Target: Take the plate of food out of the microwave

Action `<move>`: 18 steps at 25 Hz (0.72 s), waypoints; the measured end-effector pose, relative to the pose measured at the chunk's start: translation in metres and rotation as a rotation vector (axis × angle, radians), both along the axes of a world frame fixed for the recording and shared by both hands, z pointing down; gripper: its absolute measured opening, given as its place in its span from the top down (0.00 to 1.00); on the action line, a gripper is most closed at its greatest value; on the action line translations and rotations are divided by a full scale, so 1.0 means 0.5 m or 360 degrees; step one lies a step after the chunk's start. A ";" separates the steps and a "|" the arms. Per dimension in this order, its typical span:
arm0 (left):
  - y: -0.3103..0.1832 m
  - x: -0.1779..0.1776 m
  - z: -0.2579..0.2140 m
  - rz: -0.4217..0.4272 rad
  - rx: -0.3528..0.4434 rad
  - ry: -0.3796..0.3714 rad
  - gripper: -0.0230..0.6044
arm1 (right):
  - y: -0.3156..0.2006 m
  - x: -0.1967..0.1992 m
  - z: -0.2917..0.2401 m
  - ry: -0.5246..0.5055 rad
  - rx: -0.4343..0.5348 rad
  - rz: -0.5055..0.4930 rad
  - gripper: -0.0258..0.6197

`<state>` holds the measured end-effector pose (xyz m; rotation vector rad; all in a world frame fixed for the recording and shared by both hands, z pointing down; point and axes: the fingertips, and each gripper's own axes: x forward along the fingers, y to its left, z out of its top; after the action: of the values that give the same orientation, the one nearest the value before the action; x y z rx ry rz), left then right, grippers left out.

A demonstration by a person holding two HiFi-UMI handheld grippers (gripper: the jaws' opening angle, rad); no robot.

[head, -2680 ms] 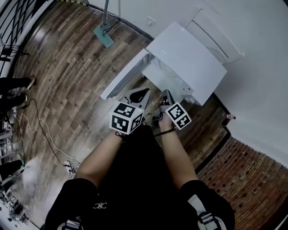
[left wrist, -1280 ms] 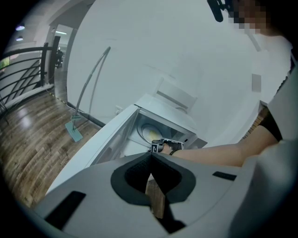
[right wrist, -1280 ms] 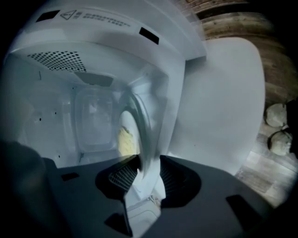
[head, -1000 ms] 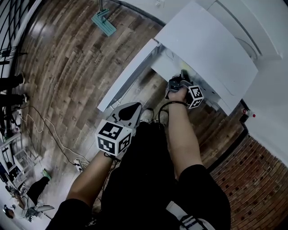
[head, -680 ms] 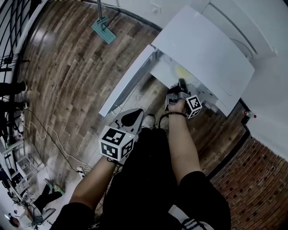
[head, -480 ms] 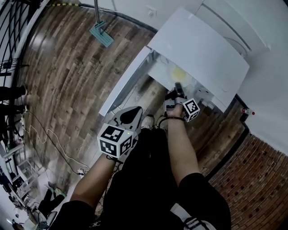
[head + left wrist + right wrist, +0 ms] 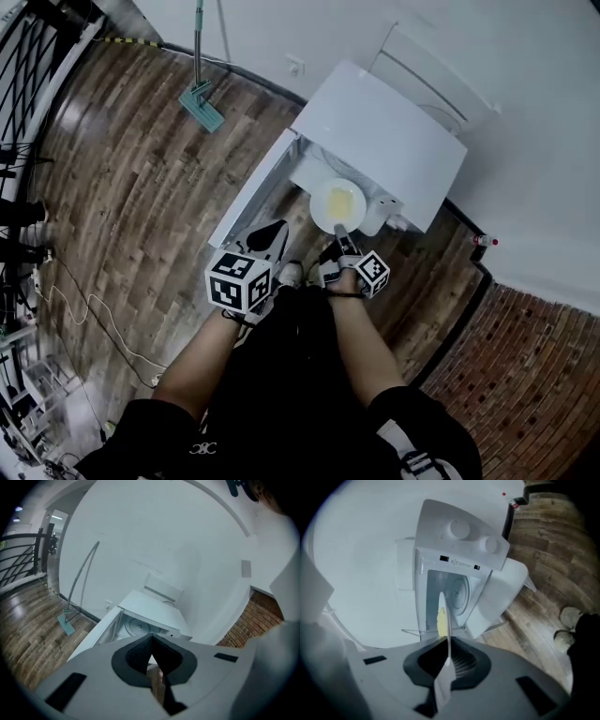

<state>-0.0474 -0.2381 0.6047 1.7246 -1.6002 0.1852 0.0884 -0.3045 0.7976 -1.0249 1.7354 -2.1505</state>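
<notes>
A white plate (image 7: 336, 202) with yellow food hangs just in front of the white microwave's (image 7: 375, 131) opening, above the wooden floor. My right gripper (image 7: 339, 231) is shut on the plate's near rim. In the right gripper view the plate (image 7: 443, 613) is seen edge-on, running from between the jaws toward the cavity (image 7: 457, 595). The microwave door (image 7: 251, 192) stands open to the left. My left gripper (image 7: 272, 230) hovers near the door's lower end, shut and holding nothing. In the left gripper view the turntable (image 7: 138, 626) lies bare inside the microwave.
The microwave stands on the floor against a white wall. A mop (image 7: 202, 103) leans on the wall to the left. A red-capped bottle (image 7: 483, 241) stands at the right by a brick-patterned strip (image 7: 525, 347). Cables (image 7: 56, 291) trail at far left.
The right gripper has pulled back toward me, and the plate has come out of the cavity with it. The left gripper has hardly moved.
</notes>
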 end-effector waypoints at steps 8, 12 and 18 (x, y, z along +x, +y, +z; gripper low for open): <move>-0.038 0.020 -0.087 0.0025 0.0122 0.0055 0.96 | 0.077 0.037 -0.163 0.0001 0.0012 -0.0066 0.92; -0.061 0.026 -0.117 0.0065 0.0167 0.0052 0.96 | 0.058 0.048 -0.264 0.0012 0.0075 -0.0031 0.92; -0.101 0.022 -0.166 0.0005 0.0172 0.0002 0.96 | -0.018 0.077 -0.392 0.0041 0.0166 0.0048 0.92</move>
<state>-0.0366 -0.2885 0.5217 1.8092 -1.6331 0.1009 0.1271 -0.3134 0.6015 -1.0491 1.8107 -2.0142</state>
